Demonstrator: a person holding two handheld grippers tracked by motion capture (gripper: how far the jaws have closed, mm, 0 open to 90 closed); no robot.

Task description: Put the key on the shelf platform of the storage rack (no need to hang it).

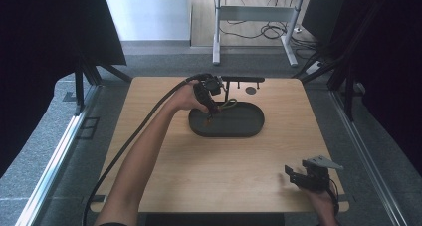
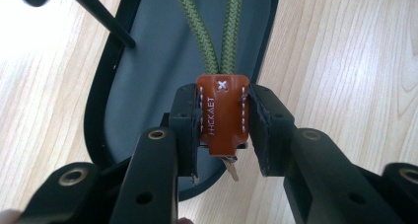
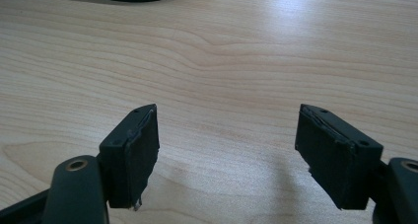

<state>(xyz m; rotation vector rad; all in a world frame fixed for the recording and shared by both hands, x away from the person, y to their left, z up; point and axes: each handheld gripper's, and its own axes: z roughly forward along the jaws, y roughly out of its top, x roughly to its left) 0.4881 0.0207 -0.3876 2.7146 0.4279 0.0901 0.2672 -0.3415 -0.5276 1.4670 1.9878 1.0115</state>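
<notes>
I see the tray (image 1: 249, 129) at the table's (image 1: 164, 156) far middle, the left gripper (image 1: 211, 111) over the tray's left end, the key fob (image 2: 223, 113) between its jaws, cord (image 2: 209, 31) trailing beyond, stand (image 1: 241, 80) behind the tray, right gripper (image 1: 293, 175) at the near right corner.

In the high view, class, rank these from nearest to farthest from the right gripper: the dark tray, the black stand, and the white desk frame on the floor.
Measured from the right gripper, at the table's near right corner:
1. Dark tray, mid-table, up and to its left.
2. Black stand, at the table's far edge behind the tray.
3. White desk frame, on the floor past the table.
</notes>
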